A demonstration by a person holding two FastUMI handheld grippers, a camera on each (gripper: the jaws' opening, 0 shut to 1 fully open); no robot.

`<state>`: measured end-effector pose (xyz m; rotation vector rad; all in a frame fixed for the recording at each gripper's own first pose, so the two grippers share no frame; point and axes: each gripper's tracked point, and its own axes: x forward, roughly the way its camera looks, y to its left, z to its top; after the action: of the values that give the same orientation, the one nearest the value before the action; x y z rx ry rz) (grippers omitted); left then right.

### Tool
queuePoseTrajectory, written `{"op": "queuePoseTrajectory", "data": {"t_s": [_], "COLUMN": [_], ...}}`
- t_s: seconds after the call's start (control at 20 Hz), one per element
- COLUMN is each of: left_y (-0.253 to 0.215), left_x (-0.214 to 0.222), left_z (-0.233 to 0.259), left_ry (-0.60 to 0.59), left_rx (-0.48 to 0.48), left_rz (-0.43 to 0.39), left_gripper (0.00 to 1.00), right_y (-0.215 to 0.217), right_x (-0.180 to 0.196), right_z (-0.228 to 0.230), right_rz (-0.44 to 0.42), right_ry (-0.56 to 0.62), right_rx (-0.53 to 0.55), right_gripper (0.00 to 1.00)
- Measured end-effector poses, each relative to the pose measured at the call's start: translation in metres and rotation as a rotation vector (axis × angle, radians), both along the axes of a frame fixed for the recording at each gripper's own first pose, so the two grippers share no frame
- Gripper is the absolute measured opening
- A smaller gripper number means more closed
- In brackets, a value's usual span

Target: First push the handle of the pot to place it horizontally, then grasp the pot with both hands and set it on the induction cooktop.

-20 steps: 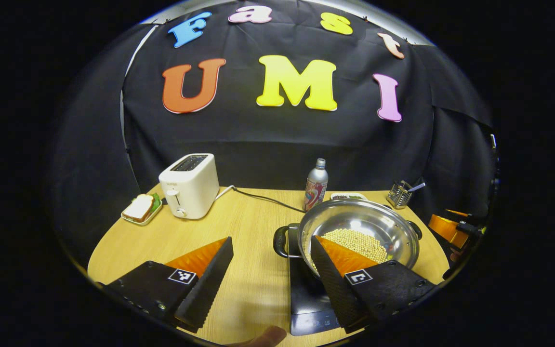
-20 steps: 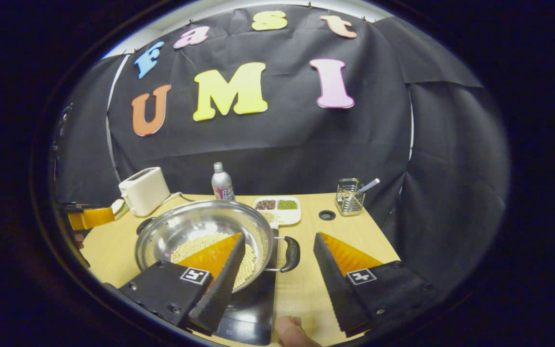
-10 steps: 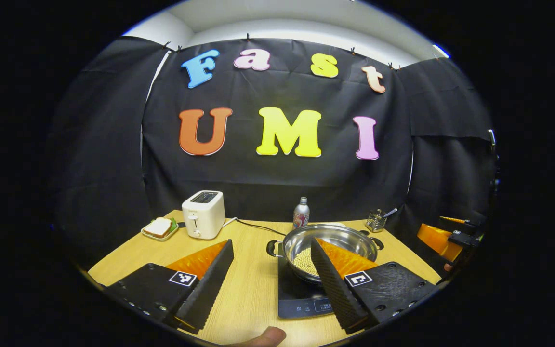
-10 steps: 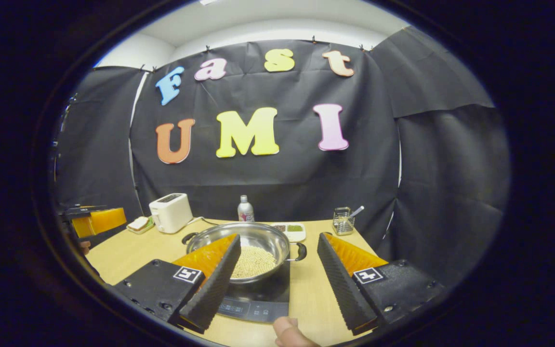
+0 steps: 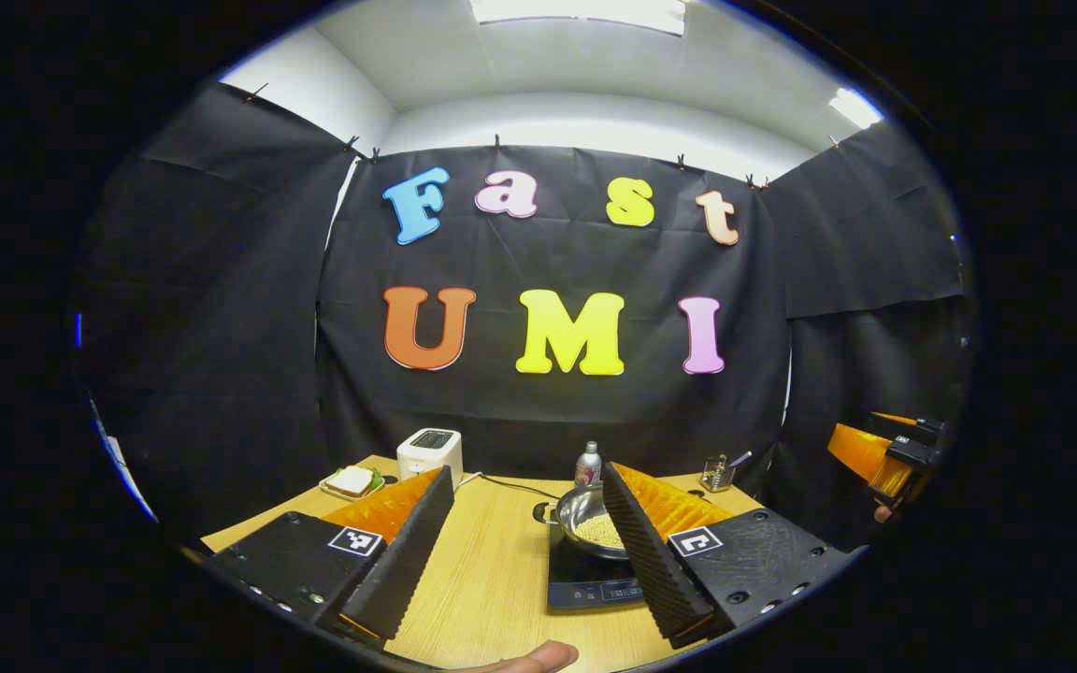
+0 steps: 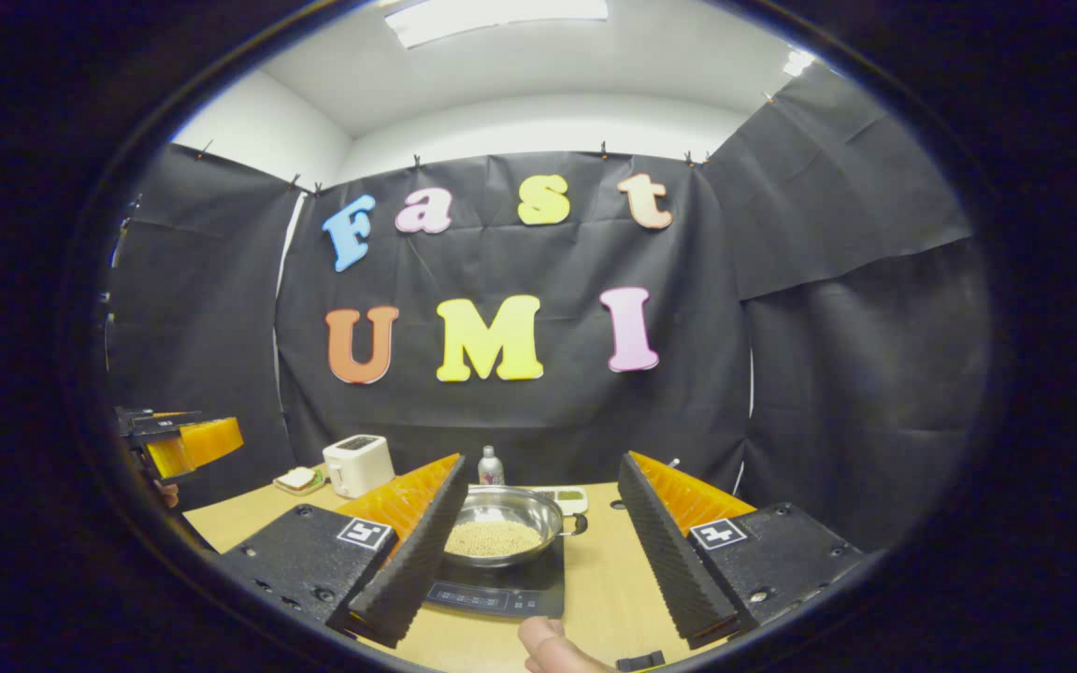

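Round steel pot (image 6: 502,523) of pale beans sits on the black induction cooktop (image 6: 492,591) — left gripper (image 5: 527,486) and right gripper (image 6: 540,477) both spread, empty.

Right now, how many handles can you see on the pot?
2. In the right gripper view the pot sits on the induction cooktop, with one handle on its right side. In the left gripper view its other handle shows on the left.

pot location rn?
The pot sits on the induction cooktop, mid-table in the right gripper view, in front of the bottle, with the toaster to its left.
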<state>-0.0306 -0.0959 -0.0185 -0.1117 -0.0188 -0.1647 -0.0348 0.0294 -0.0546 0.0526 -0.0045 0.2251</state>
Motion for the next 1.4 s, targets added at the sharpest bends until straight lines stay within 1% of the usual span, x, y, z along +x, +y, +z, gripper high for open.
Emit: {"op": "queuePoseTrajectory", "data": {"t_s": [0.05, 0.15, 0.25, 0.4, 0.45, 0.55, 0.7, 0.75, 0.85, 0.95, 1.0, 1.05, 1.1, 1.2, 1.4], "left_y": [0.003, 0.011, 0.024, 0.031, 0.029, 0.027, 0.024, 0.026, 0.030, 0.031, 0.029, 0.031, 0.034, 0.033, 0.025], "left_x": [-0.008, -0.021, -0.029, -0.038, -0.040, -0.040, -0.039, -0.038, -0.034, -0.033, -0.033, -0.035, -0.037, -0.040, -0.039], "left_z": [0.000, -0.003, -0.003, -0.017, -0.013, -0.009, -0.017, -0.019, -0.020, -0.011, -0.001, 0.009, 0.014, 0.010, 0.006], "left_ry": [-0.004, -0.027, -0.054, -0.028, -0.044, -0.078, -0.065, -0.057, -0.053, -0.089, -0.137, -0.187, -0.222, -0.227, -0.203], "left_rx": [0.001, -0.001, 0.027, 0.070, 0.076, 0.081, 0.079, 0.080, 0.084, 0.069, 0.052, 0.042, 0.037, 0.048, 0.085], "left_rz": [0.002, 0.008, 0.037, 0.055, 0.047, 0.037, 0.026, 0.030, 0.046, 0.055, 0.055, 0.063, 0.072, 0.080, 0.058], "left_gripper": [0.95, 0.95, 0.95, 0.95, 0.95, 0.95, 0.95, 0.95, 0.95, 0.95, 0.95, 0.95, 0.95, 0.95, 0.95], "right_y": [-0.002, -0.017, -0.030, -0.044, -0.045, -0.040, -0.035, -0.034, -0.032, -0.041, -0.048, -0.049, -0.044, -0.043, -0.041], "right_x": [-0.008, -0.021, -0.035, -0.047, -0.050, -0.052, -0.050, -0.049, -0.046, -0.044, -0.045, -0.049, -0.052, -0.053, -0.057], "right_z": [0.001, 0.002, 0.004, 0.002, 0.003, 0.007, 0.000, 0.004, 0.019, 0.035, 0.032, 0.031, 0.036, 0.036, 0.041], "right_rz": [-0.001, -0.043, -0.085, -0.137, -0.141, -0.118, -0.093, -0.083, -0.064, -0.089, -0.115, -0.123, -0.123, -0.127, -0.124], "right_ry": [-0.006, -0.007, -0.008, 0.011, 0.015, 0.009, 0.036, 0.026, -0.059, -0.147, -0.160, -0.165, -0.170, -0.161, -0.168], "right_rx": [-0.007, -0.011, -0.012, -0.005, 0.002, 0.020, 0.033, 0.039, 0.061, 0.041, 0.014, 0.003, 0.006, -0.002, -0.020], "right_gripper": [0.99, 0.99, 0.99, 0.99, 0.99, 0.99, 0.99, 1.00, 0.99, 0.99, 1.00, 0.97, 1.00, 1.00, 0.99]}}
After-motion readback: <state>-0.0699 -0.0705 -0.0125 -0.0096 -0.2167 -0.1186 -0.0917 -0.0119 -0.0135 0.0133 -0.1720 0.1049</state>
